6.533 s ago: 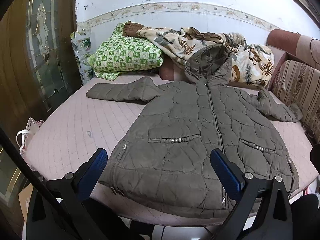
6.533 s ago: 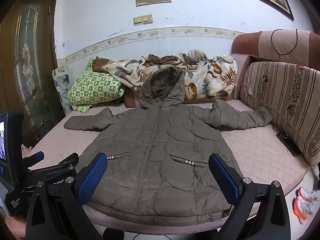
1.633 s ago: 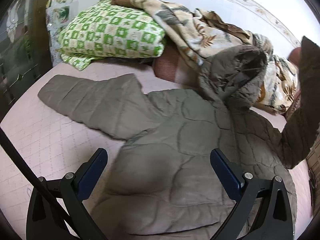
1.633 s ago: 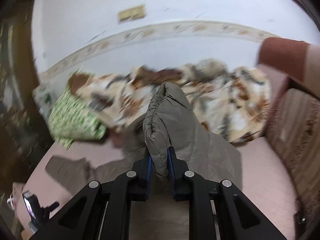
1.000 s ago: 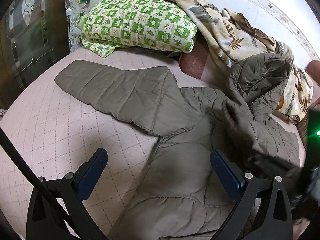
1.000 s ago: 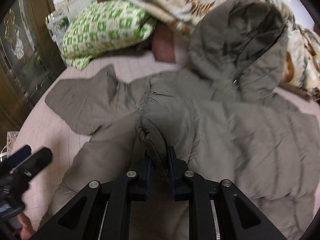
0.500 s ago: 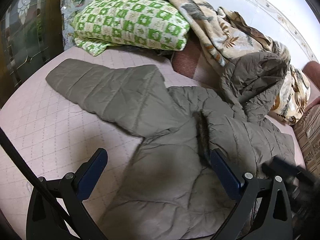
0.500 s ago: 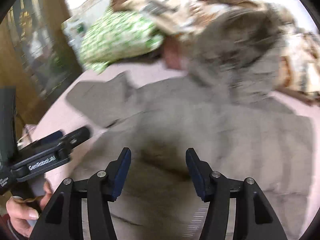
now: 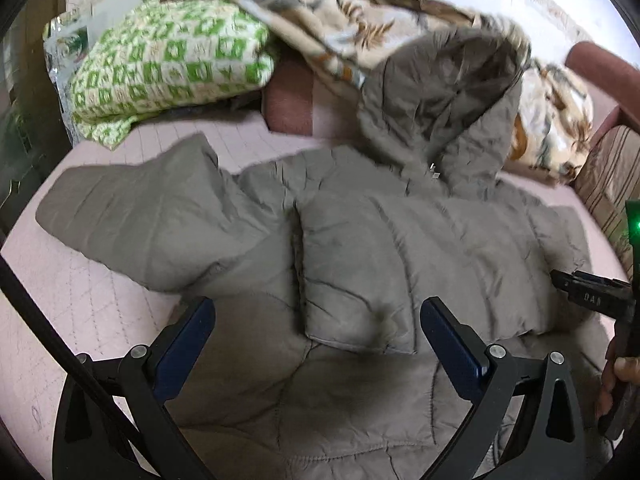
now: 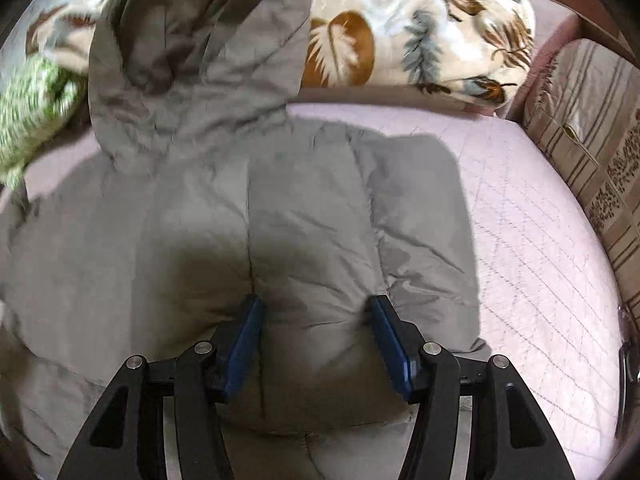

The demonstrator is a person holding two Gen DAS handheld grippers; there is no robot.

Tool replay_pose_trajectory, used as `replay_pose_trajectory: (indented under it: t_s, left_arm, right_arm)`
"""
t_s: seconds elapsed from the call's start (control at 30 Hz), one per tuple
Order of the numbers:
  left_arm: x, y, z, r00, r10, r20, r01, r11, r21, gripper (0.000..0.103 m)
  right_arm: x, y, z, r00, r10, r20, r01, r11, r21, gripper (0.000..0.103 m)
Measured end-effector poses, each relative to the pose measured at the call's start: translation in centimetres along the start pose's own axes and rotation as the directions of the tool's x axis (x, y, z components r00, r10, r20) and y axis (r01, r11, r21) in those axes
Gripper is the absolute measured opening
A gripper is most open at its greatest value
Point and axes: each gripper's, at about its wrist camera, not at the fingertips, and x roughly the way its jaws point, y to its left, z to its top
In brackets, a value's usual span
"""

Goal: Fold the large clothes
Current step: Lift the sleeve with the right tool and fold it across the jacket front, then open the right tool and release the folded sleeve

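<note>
Olive-grey and quilted, the padded coat [image 9: 360, 264] lies spread on the pink bed cover [image 9: 80, 304], its hood [image 9: 440, 92] propped against the leaf-print blanket [image 10: 420, 28] at the far side. One sleeve [image 10: 312, 264] is already folded inward across the chest, a thick band ending in a cuff near the middle of the coat. The other sleeve [image 9: 136, 220] is not yet folded; it stretches out flat to the left, toward the green checked pillow [image 9: 168, 60].

In my judgement the sleeve-folding step is half done. The right gripper [image 10: 316, 340] has just been opening: its blue pads stand apart, with the puffy folded sleeve bulging up between them and touching both; they look to be resting against it rather than pinching it. It can lift clear.

The left gripper [image 9: 316, 344] is wide open and holds nothing. It hovers over the coat's body, near side, with the cuff of the folded sleeve just beyond its fingertips and the loose sleeve off to its far left. The next move probably calls for swinging that gripper left and down to the outstretched sleeve, pinching it near the cuff, and carrying it across to lie on the first.
</note>
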Motion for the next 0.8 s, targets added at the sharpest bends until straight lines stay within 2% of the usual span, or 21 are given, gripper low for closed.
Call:
replay_pose_trajectory:
  t_s: [0.1,0.23,0.4,0.67,0.8]
  left_arm:
    - [0.8,0.2,0.0,1.0,0.004,-0.022,-0.004,1.0,-0.013,0.102]
    - [0.5,0.1,0.0,1.0,0.017,-0.006,-0.017,1.0,-0.002,0.102]
    - [-1.0,0.3,0.0,0.999,0.026,0.038,-0.026,1.0,0.003,0.102]
    - [-2.6,1.6,0.2,0.997,0.031,0.069,-0.029,0.999,-0.027,0.102]
    - [-2.9,2.7,0.2,0.996,0.042,0.073,-0.039,0.998,-0.05,0.102]
  right_arm:
    - [1.3,0.9,-0.5,0.999,-0.036,-0.016,0.035,0.998,-0.051,0.062]
    - [1.3,1.0,-0.1,0.998,-0.05,-0.024,0.047,0.995,-0.082,0.062]
    - [-3.2,1.7,-1.5,0.993,-0.081,0.09,0.091,0.989,-0.113,0.062]
    - [-10.1,5.6,-5.6,0.977,-0.048,0.206,0.083,0.983,-0.165,0.063]
    - [-11.4,7.4,-8.0,0.965,-0.041,0.26,0.09,0.98,-0.179,0.064]
